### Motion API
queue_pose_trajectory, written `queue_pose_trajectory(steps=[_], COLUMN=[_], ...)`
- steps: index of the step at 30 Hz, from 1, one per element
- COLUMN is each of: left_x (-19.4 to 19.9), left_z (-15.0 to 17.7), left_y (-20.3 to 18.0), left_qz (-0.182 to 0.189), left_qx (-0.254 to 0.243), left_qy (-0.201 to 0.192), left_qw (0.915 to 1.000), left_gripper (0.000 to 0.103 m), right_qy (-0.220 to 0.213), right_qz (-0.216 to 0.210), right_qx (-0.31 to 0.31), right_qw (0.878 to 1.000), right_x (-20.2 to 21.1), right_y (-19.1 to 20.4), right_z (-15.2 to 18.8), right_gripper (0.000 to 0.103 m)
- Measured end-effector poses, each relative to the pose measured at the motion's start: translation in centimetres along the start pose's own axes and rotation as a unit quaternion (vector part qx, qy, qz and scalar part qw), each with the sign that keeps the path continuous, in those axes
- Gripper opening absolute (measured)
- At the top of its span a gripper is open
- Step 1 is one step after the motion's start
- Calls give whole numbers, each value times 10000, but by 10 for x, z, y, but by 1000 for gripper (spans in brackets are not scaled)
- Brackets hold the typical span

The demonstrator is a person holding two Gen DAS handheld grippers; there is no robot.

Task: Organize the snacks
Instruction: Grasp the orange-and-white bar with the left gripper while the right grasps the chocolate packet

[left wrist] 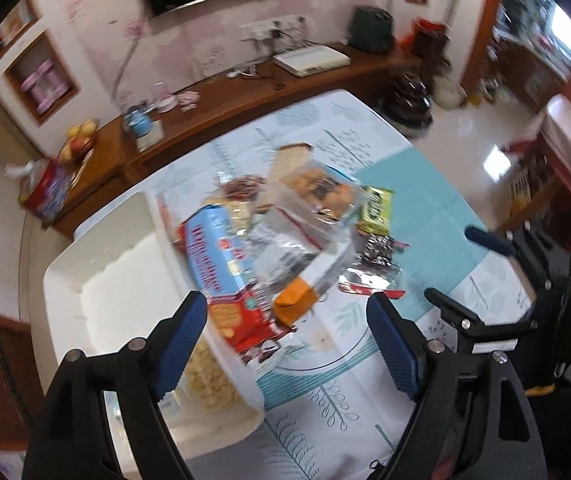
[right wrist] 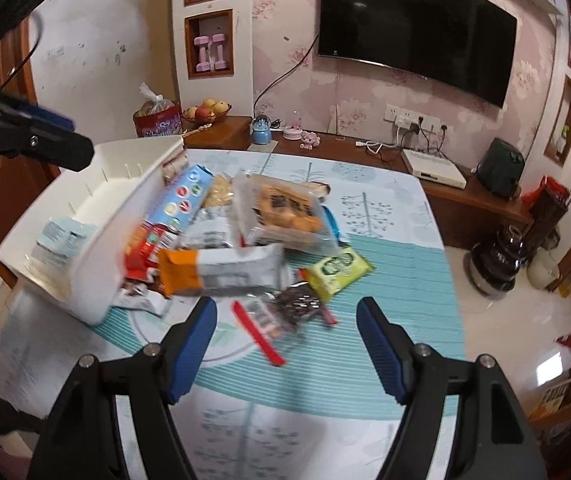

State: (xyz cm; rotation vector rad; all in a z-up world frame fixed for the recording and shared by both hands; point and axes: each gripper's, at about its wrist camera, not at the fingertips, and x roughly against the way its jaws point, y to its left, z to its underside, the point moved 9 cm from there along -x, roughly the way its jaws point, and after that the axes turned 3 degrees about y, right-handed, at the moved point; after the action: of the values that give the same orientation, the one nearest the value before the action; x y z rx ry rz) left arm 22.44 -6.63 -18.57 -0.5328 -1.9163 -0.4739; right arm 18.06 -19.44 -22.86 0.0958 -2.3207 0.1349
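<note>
Both grippers' fingers [right wrist: 205,332] spread, snack heap [right wrist: 245,240], white bin [right wrist: 97,200]

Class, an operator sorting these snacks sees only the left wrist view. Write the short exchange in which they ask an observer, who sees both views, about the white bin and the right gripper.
Operator: My own finger hides the near end of the white bin. Is anything in there?
Observer: Yes. The right wrist view shows a pale blue packet lying inside it.
Operator: What lies just ahead of the right gripper?
Observer: A loose red strip on the tablecloth, just past the fingertips.
Operator: Are those jaws holding anything?
Observer: No, they stand open and empty.
</note>
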Motion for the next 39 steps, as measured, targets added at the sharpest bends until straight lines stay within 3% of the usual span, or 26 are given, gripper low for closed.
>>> queue_pose_trajectory(steps=[6, 18, 30, 39], left_x=[-40, -114, -158, -159], left_z=[-5, 1, 1, 0], left_y=[-33, -45, -38, -40], left_qz=[183, 482, 266, 264], left_qx=[-519, -552, -364, -462], left_qy=[352, 968, 1301, 1139], left_qw=[9979, 9926, 9905, 9921], left_gripper=[81, 80, 48, 44], right_qy=[-13, -107, 279, 285], right_qz=[13, -424, -660, -687], right_qx=[526, 1112, 1200, 1164], right_qw=[9986, 9928, 9902, 9904], right_x=[-20, -65, -108, -110], right_y=[-12, -5, 1, 0], right_z=[11, 18, 23, 24], right_gripper=[73, 73, 51, 44])
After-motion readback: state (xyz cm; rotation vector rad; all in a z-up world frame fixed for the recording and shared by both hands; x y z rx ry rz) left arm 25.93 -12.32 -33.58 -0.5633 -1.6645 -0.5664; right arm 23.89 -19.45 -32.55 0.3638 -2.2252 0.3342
